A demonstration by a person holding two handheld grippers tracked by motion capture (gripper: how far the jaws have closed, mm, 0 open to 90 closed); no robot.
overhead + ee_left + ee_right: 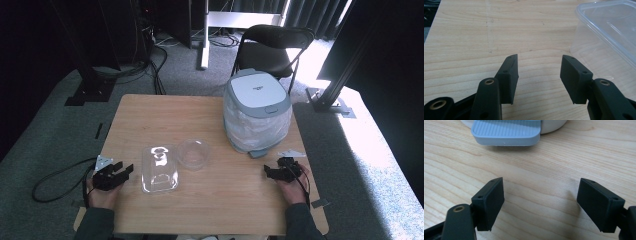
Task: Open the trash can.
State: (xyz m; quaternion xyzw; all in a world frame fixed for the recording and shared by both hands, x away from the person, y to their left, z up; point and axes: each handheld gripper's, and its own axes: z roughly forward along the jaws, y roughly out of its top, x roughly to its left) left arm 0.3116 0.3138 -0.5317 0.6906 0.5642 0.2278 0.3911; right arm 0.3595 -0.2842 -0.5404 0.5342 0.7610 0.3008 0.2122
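On the wooden table (210, 200) lies a clear rectangular plastic container (159, 169), with a clear round bowl (193, 153) just to its right. A white bin with a grey lid (256, 112) stands at the back right. My left gripper (125, 169) rests near the table's left edge, open, pointing at the container. In the left gripper view the open gripper (539, 67) holds nothing and the container (609, 27) lies ahead to the right. My right gripper (268, 172) sits in front of the bin. In the right gripper view it (540, 192) is open and empty, facing the bin's ribbed grey pedal (506, 132).
A black folding chair (272, 47) stands behind the table. Cables (55, 180) trail on the carpet at the left. A small flat white piece (291, 153) lies by the bin's foot. Dark posts (340, 75) flank the table.
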